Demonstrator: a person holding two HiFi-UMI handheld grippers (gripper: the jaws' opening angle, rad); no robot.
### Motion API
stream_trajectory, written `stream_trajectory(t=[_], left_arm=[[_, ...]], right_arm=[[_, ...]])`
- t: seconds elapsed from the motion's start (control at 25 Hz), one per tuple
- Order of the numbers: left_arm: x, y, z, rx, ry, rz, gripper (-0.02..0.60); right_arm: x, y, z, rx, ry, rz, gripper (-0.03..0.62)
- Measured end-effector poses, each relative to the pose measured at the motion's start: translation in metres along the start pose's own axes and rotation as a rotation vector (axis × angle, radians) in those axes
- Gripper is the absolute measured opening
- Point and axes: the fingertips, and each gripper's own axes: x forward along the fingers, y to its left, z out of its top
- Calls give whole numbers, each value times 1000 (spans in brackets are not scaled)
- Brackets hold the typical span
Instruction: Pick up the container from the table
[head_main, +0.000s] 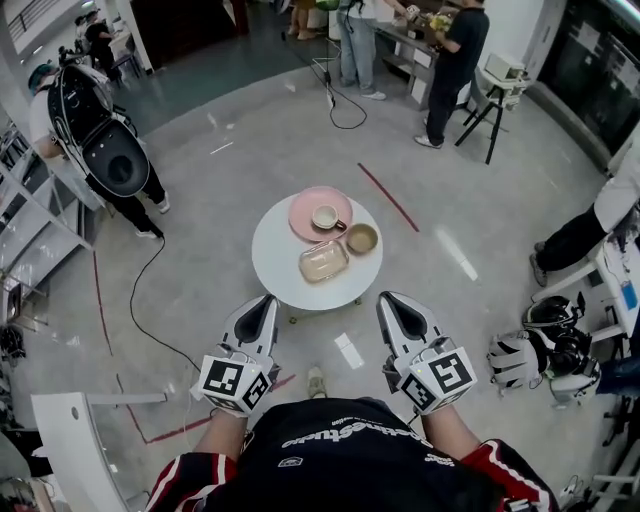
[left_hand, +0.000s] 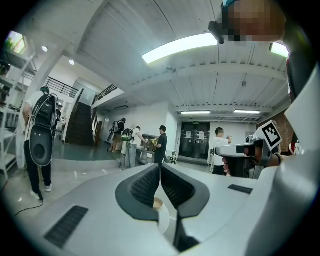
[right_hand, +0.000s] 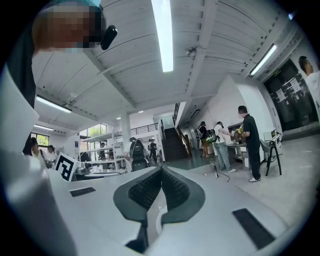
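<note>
A beige rectangular container (head_main: 323, 261) lies on the near part of a small round white table (head_main: 275, 265). My left gripper (head_main: 268, 300) hangs short of the table's near-left edge with its jaws shut and nothing between them. My right gripper (head_main: 388, 298) hangs short of the near-right edge, also shut and empty. In the left gripper view the fingertips (left_hand: 160, 167) meet in front of the far room, and a cup (left_hand: 157, 203) shows low between the fingers. In the right gripper view the fingertips (right_hand: 161, 170) meet too.
On the table stand a pink plate (head_main: 306, 212) bearing a white cup (head_main: 326, 217), and a tan bowl (head_main: 361, 238). People stand at a counter (head_main: 400, 40) at the back. A person (head_main: 100, 130) with a black backpack is at the left. A cable (head_main: 140, 300) runs over the floor.
</note>
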Motion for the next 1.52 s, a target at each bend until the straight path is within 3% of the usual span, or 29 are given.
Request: stream_trajectory(t=[0.64, 1.28, 1.52], left_arm=[[52, 73, 9, -13, 7, -84, 32], [78, 80, 1, 6, 9, -98, 35], [88, 76, 2, 25, -3, -95, 105]], right_arm=[[75, 2, 12, -38, -11, -83, 15], [99, -12, 7, -33, -5, -69, 15], [104, -23, 5, -29, 1, -57, 15]])
